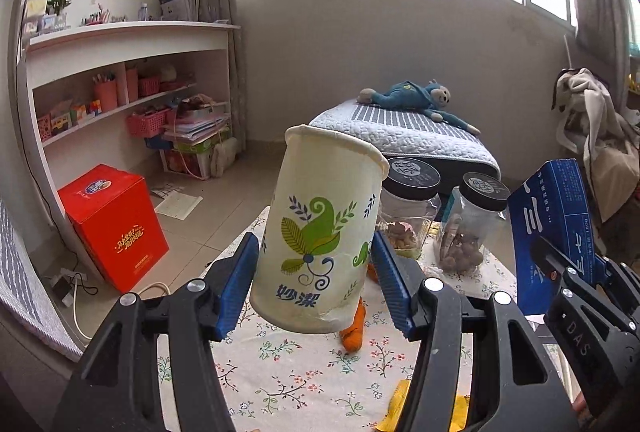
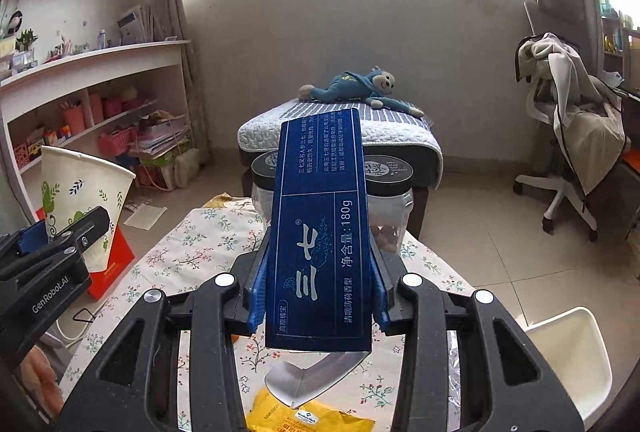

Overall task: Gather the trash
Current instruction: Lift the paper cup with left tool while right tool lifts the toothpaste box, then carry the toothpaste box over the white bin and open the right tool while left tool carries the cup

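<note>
Left gripper clamps a paper cup between its blue pads, cup tilted with the rim leaning away and to the right, held clear above the floral tablecloth. Green leaf print and blue characters on the cup face the left wrist camera. Under the cup an orange peel piece lies on the cloth

Right gripper grips a dark blue toothpaste box by its long sides, box pointing up and away, open bottom flap hanging below. Yellow wrapper on the cloth just below that flap

Both grippers side by side, each visible at the edge of the other's view. Two clear jars with black lids stand on the table behind the held items, snacks inside. Beyond: bed with a blue plush monkey, red carton on the floor by the shelves, office chair with clothes on the right
</note>
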### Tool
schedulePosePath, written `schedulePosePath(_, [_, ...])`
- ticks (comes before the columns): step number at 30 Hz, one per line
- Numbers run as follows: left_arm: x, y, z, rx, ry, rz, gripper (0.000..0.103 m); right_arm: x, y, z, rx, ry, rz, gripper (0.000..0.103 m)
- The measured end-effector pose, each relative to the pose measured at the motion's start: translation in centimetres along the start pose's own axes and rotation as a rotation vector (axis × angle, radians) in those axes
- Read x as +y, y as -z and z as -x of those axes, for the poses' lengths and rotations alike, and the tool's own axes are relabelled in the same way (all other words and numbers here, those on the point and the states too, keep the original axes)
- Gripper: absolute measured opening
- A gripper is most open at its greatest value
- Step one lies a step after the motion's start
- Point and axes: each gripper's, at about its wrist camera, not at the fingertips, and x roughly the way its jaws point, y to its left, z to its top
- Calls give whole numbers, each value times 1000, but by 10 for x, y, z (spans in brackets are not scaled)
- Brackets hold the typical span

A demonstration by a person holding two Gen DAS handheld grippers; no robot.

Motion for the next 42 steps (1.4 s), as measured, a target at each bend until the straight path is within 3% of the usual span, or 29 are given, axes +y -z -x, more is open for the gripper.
schedulePosePath(22, [-99, 11, 29, -9, 182, -41, 58, -73, 0, 52, -56, 123, -36, 38])
schedulePosePath(31, [-142, 28, 32, 14, 241, -92, 58, -131, 5, 78, -73, 211, -96, 38])
schedulePosePath(42, [-214, 55, 44, 62, 368, -136, 58, -212, 21, 107, -59, 339, -191, 38])
